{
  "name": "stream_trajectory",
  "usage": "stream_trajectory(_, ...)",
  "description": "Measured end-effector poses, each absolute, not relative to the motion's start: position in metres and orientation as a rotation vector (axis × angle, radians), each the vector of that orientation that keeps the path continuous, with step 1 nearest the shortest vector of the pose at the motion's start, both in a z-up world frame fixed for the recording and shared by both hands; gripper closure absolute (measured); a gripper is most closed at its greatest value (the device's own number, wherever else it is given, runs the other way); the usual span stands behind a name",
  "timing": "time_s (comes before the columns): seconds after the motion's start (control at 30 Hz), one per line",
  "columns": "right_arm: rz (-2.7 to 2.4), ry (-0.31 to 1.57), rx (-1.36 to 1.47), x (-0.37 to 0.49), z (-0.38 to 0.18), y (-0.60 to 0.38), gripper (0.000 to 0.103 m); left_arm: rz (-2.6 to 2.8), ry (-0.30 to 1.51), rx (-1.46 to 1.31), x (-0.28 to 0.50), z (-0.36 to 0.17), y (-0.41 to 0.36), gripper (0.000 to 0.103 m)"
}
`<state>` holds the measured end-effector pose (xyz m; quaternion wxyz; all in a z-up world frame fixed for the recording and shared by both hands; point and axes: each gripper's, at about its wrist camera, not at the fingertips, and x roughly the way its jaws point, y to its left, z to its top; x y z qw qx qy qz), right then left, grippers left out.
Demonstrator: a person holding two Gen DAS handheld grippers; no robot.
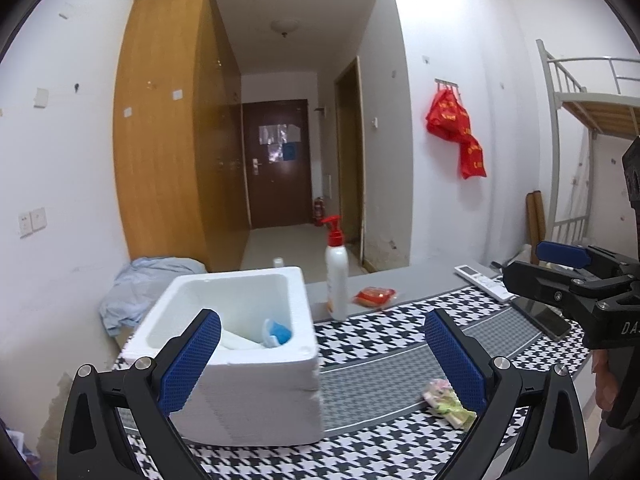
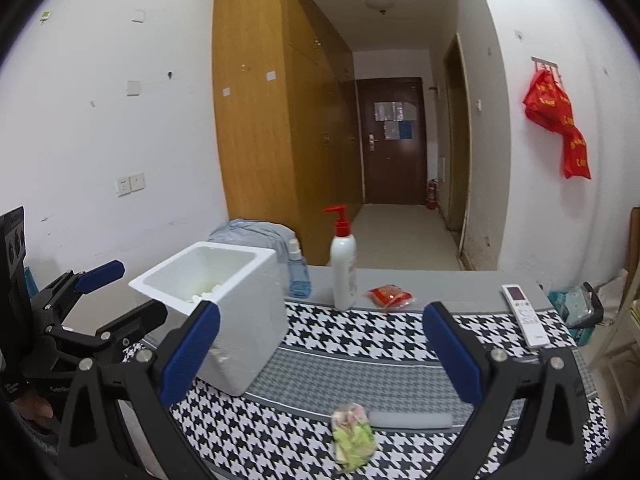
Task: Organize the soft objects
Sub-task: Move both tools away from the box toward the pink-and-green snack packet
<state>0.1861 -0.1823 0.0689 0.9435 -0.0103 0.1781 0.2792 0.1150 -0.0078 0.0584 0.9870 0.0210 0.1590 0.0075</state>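
Observation:
A white foam box (image 1: 240, 396) stands on the houndstooth mat (image 1: 372, 332), left of centre. Inside it lie a blue and white soft piece (image 1: 277, 333) and something white. My left gripper (image 1: 322, 360) is open, its left pad in front of the box, nothing between the fingers. A crumpled green and pink packet (image 2: 354, 436) lies on the mat, low between the fingers of my open right gripper (image 2: 322, 356). The same packet (image 1: 448, 400) sits just left of the left gripper's right pad. A pale foam strip (image 2: 410, 420) lies beside the packet. A red packet (image 2: 390, 296) rests at the far edge.
A white pump bottle (image 2: 344, 264) with a red top and a small blue spray bottle (image 2: 298, 274) stand behind the box (image 2: 240, 320). A remote (image 2: 526, 316) and a dark phone (image 1: 544, 316) lie at the right. A blue cloth (image 1: 140, 288) is heaped at the wall.

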Motion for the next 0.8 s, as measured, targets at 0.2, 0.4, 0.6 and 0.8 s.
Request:
stream_trajectory(0.2, 0.535, 0.373, -0.007, 0.19, 0.063, -0.198, 0.001, -0.005, 0.333, 0.041, 0.122, 0.053, -0.015, 0.001)
stream_trajectory(0.4, 0.512, 0.383, 0.008, 0.194, 0.058, -0.208, 0.0, -0.029, 0.344, 0.039, 0.131, 0.049, -0.022, 0.001)
stream_trajectory(0.6, 0.481, 0.397, 0.009, 0.196, 0.051, -0.219, 0.001, -0.055, 0.372, 0.027, 0.142, 0.039, -0.03, 0.001)
stream_trajectory(0.8, 0.458, 0.408, 0.011, 0.197, 0.045, -0.225, 0.001, -0.079, 0.396, 0.026, 0.15, 0.032, -0.037, 0.001)
